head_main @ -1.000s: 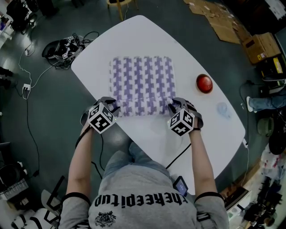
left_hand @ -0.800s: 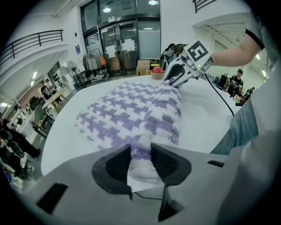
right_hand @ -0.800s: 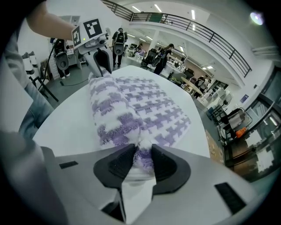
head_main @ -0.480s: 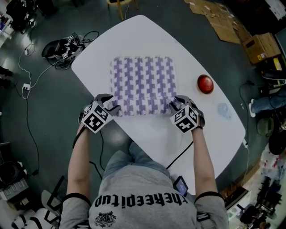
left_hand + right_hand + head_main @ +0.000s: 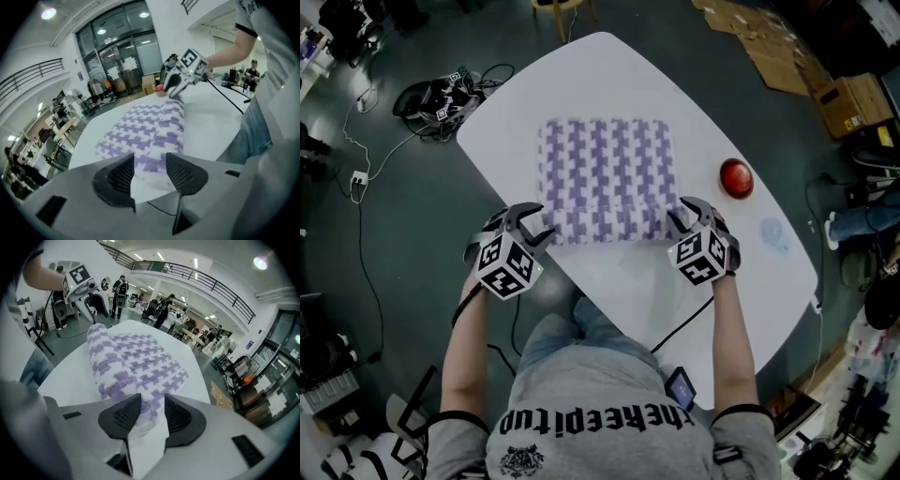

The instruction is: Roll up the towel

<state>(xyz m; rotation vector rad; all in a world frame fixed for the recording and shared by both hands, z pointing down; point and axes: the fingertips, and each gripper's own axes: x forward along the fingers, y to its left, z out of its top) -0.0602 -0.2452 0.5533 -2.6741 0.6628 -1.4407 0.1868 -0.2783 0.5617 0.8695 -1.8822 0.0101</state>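
1. Nearest the person, the left gripper (image 5: 532,225) and right gripper (image 5: 682,219) sit at the near edge of the towel (image 5: 609,173), one at each end of it, both pointing down at a slant
2. The jaws of each have just been opening and stand fairly wide; each gripper view shows an end of the roll through the gap between the pads, with no pad pressing on it, so I judge that neither holds anything
3. The towel lies in the middle of the white worktop (image 5: 623,281); its near edge is turned over into a short, thick roll (image 5: 605,228) that runs from one gripper to the other
4. Beyond the roll, most of the towel lies flat and unrolled, out to its far edge
5. The task looks barely begun: a first turn or so is made, and the long flat part is left to roll away from the person; let go like this, the roll may slacken
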